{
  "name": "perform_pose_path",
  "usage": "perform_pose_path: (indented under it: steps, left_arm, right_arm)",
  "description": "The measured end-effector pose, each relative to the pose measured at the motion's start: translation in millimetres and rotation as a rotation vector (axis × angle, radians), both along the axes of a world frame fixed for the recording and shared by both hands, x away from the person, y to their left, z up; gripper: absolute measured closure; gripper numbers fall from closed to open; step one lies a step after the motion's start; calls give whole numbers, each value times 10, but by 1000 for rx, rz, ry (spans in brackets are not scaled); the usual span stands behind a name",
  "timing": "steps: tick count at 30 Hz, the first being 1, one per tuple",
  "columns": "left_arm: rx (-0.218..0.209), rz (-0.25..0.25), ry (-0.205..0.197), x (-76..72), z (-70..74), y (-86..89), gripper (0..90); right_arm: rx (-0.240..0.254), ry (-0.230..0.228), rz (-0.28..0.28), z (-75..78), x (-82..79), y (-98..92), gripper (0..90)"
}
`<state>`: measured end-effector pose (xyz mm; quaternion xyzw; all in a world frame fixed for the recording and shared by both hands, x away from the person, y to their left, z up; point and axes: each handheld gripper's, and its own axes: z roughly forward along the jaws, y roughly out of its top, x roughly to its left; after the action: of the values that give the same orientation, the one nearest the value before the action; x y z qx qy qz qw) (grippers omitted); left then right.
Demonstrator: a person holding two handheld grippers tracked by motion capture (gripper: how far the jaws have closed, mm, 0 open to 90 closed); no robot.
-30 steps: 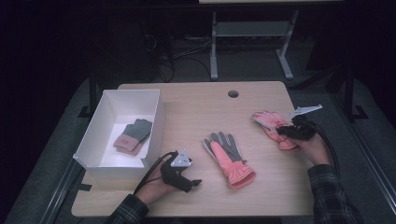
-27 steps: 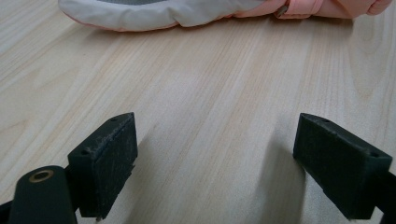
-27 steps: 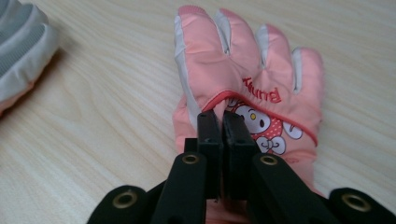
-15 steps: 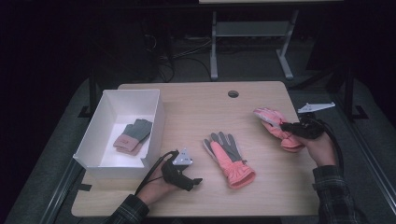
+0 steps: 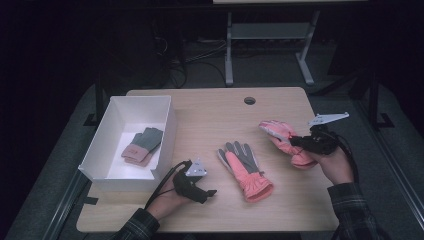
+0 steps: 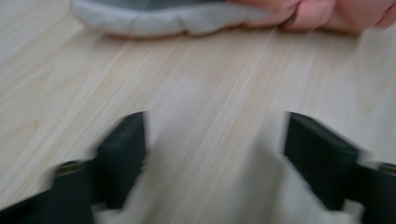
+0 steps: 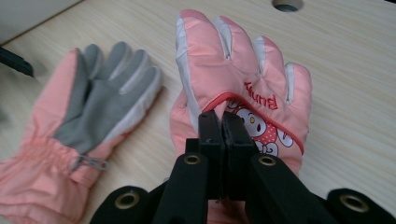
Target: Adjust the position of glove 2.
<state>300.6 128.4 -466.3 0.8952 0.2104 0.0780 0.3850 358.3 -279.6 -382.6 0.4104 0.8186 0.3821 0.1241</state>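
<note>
pinching a padded pink winter glove with a cartoon print (image 7: 243, 88) near its wrist, the right tongs (image 5: 299, 143) are closed tight on the fabric and hold it just above the right side of the pale wooden counter (image 5: 210, 117). it looks light, soft and floppy, so a grip on the thick cuff should keep it from sagging or slipping. its mate, a pink glove with a grey palm (image 5: 245, 169), lies flat at the near middle. the left tongs (image 5: 207, 192) rest at the near left with jaws apart and have just been narrowing, nothing between them. a white cardboard box (image 5: 110, 134) at the far left holds a grey and pink glove pair (image 5: 142, 145).
</note>
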Motion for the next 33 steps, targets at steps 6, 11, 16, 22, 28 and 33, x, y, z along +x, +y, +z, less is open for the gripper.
perform_pose_path:
  steps: [6, 11, 16, 22, 28, 33]
  left_arm:
    - [-64, -65, 18, -35, 167, -193, 896]
    - [-53, -131, 54, -93, 123, -449, 898]
    - [-50, -169, 45, -133, 62, -702, 897]
    - [-61, -199, 41, -114, 39, -930, 897]
    - [-84, -200, 43, -64, 28, -1112, 896]
    - [-88, -185, 39, -71, 64, -1036, 839]
  right_arm:
    - [14, -8, 46, 55, -44, 158, 881]
    - [16, -16, 68, 86, -59, 235, 881]
    - [20, -13, 73, 104, -62, 263, 881]
    - [17, -17, 81, 104, -57, 274, 881]
    - [15, -11, 82, 102, -54, 280, 882]
    - [20, -11, 84, 110, -61, 282, 881]
